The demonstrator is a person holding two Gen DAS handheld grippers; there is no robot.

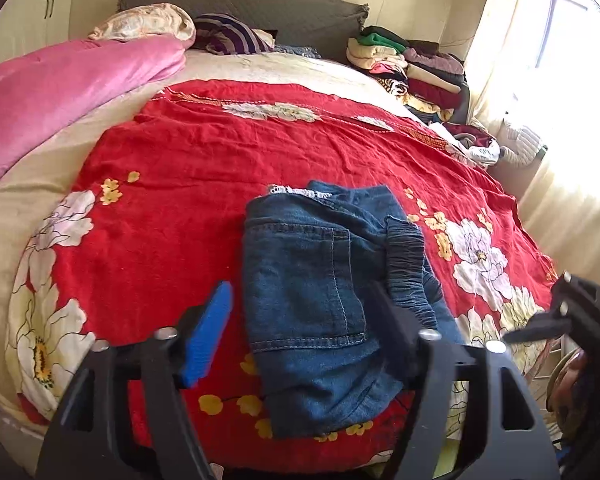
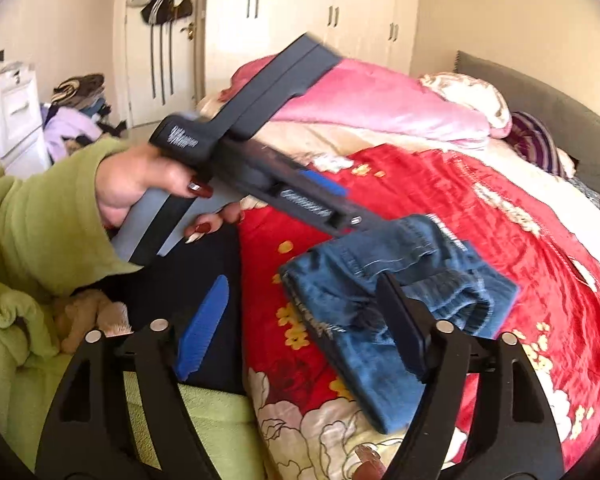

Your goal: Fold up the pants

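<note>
On the red floral bedspread (image 1: 220, 152) the folded pants (image 1: 320, 304) lie free, with the left gripper (image 1: 300, 320) and right gripper (image 2: 300, 320) both above them, jaws wide and empty.

No readable text; embossed lettering on left gripper (image 2: 324, 200) body blurred, illegible.

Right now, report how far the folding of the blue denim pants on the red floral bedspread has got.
Done: the blue denim pants lie in a compact folded bundle on the red floral bedspread, back pocket up. In hand: nothing; the left gripper and right gripper both stand open above the bundle, pads off the cloth. Left: perhaps only tidying the bunched elastic waistband; no further fold looks needed.
</note>
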